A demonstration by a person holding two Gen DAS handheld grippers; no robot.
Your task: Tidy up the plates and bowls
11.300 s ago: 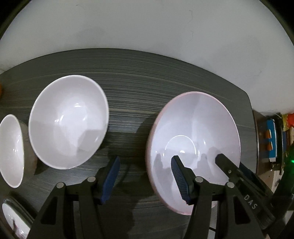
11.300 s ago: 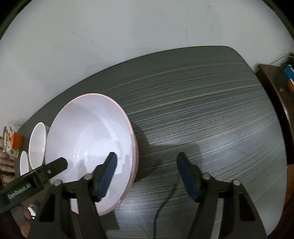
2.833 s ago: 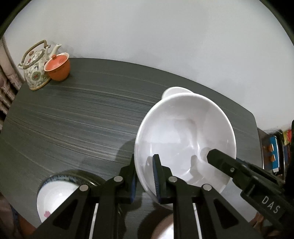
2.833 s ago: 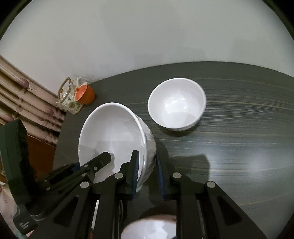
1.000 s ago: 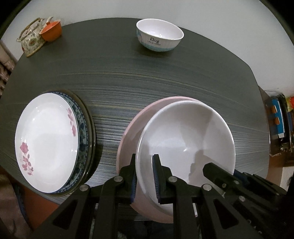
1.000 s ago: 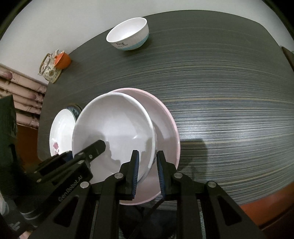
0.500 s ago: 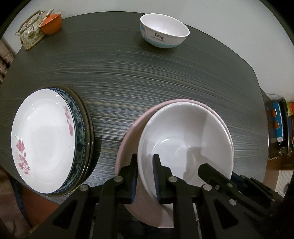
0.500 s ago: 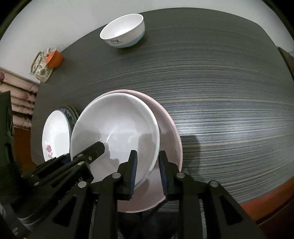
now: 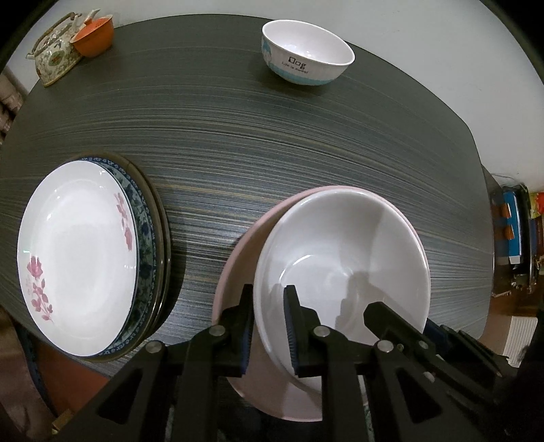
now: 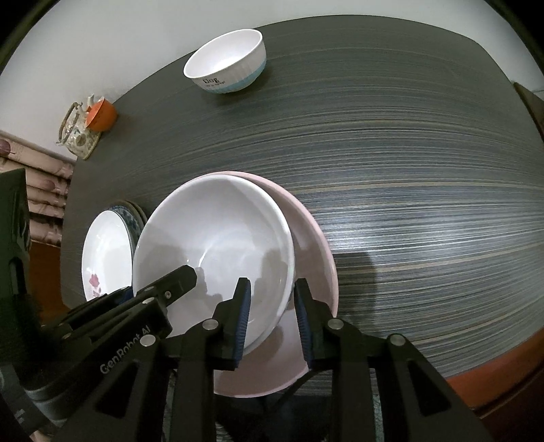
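White bowl sits nested in pink bowl. Left gripper pinches its rim; right gripper straddles the opposite rim, fingers parted. Far bowl reads "Dog".

Home dining room: dark wood-grain worktop against plain white wall, floral teapot beside orange cup, stacked flowered plates, nested bowls, curtain folds at left.
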